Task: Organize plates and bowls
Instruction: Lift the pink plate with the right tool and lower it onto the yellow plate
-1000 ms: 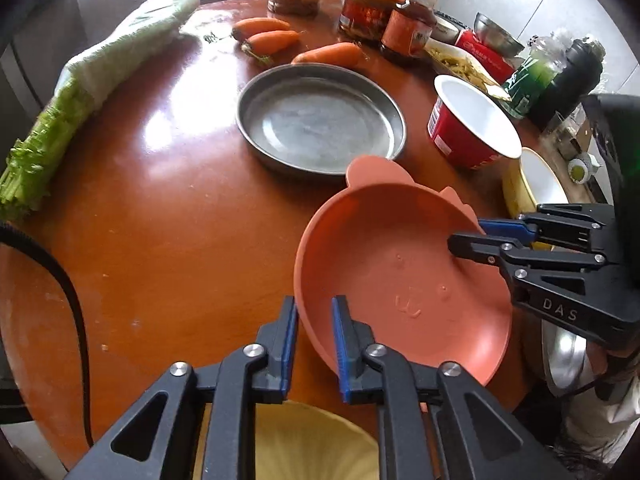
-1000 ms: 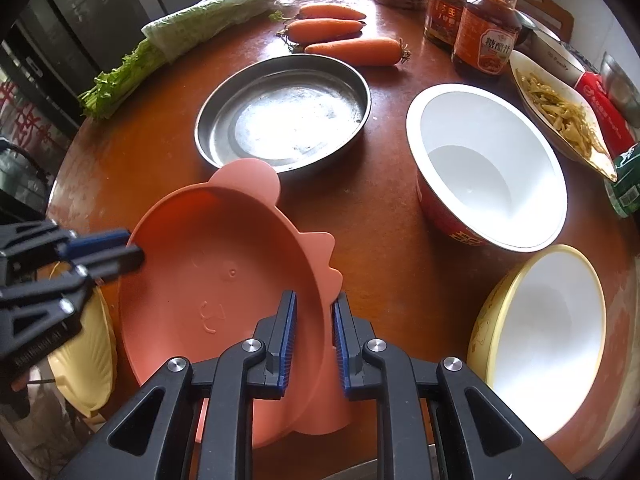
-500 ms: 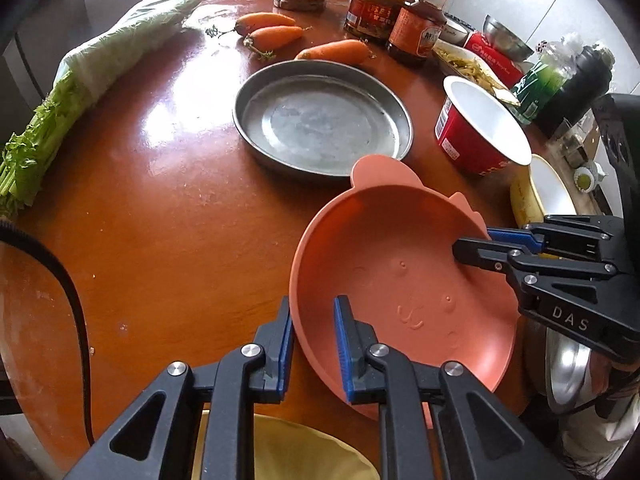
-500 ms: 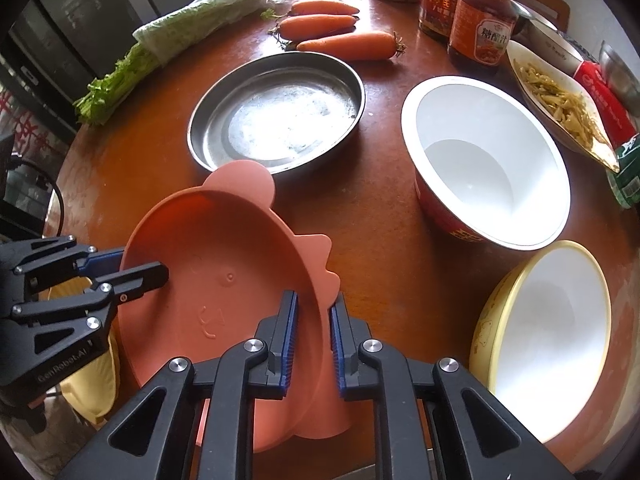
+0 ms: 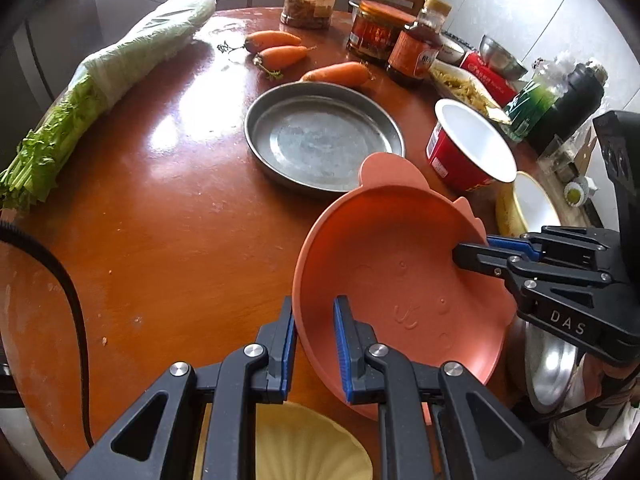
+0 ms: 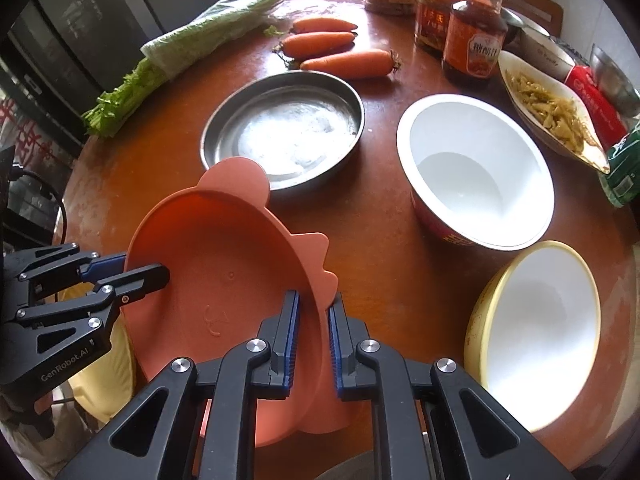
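Clamping opposite rims of the orange silicone bowl [image 5: 392, 280], both hand-held grippers hold it tilted over the near edge of the round wooden table [image 5: 168, 216]. The left hand-held gripper [image 5: 314, 332] pinches the bowl's near-left rim, one blue pad outside the wall and one inside. The right hand-held gripper [image 6: 313, 326] is clenched on the scalloped rim on the other side, jaws nearly together. The bowl's rounded ear overlaps the near rim of the steel pan [image 6: 284, 136] in both views; whether they touch cannot be told. Right of the pan stands the red paper bowl [image 6: 476, 176], and nearer the table's edge the yellow bowl [image 6: 536, 320], the two just beside each other. Open tabletop lies left of the pan, between it and the bagged cabbage [image 5: 132, 56] along the far-left edge. Three carrots [image 6: 344, 64] lie beyond the pan, with jars and a sauce bottle [image 6: 476, 32] behind them.
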Available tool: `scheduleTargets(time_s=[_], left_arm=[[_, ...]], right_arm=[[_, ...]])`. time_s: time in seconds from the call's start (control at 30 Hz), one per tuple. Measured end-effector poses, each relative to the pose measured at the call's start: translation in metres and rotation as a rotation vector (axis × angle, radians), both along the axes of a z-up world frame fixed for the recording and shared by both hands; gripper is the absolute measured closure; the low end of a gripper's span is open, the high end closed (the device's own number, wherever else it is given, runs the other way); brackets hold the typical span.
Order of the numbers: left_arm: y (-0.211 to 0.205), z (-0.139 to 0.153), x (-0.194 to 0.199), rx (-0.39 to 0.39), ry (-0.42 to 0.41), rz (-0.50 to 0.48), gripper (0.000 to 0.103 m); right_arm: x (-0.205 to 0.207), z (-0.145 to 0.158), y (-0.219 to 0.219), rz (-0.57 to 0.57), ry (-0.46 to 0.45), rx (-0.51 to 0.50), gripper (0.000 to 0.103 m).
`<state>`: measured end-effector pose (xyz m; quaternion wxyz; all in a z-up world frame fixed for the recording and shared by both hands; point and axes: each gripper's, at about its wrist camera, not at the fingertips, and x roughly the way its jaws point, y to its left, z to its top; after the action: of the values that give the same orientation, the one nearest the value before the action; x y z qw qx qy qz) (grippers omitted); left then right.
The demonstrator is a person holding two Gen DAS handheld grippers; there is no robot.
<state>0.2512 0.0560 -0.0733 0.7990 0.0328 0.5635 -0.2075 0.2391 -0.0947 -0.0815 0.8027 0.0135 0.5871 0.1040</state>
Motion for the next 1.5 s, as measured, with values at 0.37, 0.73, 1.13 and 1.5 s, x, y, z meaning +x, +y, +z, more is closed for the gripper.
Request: scheduleTargets(time_s=[0.37, 0.73, 1.13, 1.5], left_arm=[[0.025, 0.038, -0.032, 0.011, -0.073, 0.040, 0.085], [0.099, 0.037, -0.080, 0.035, -0.058, 0.172, 0.085], [0.140, 0.010, -0.095, 0.025, 0.004, 0.227, 0.085], [0.146, 0.008, -0.097, 0.011, -0.004, 0.234, 0.084]], right_arm=[[-0.025, 0.039, 0.027, 0.045, -0.069, -0.011, 0.089], [-0.055, 0.044, 0.107, 0.187, -0.068, -0.022, 0.089], [-0.051, 0.025, 0.159, 0.249, -0.030, -0.049, 0.087], [-0.036, 0.007, 0.174, 0.274, -0.007, -0.079, 0.082]])
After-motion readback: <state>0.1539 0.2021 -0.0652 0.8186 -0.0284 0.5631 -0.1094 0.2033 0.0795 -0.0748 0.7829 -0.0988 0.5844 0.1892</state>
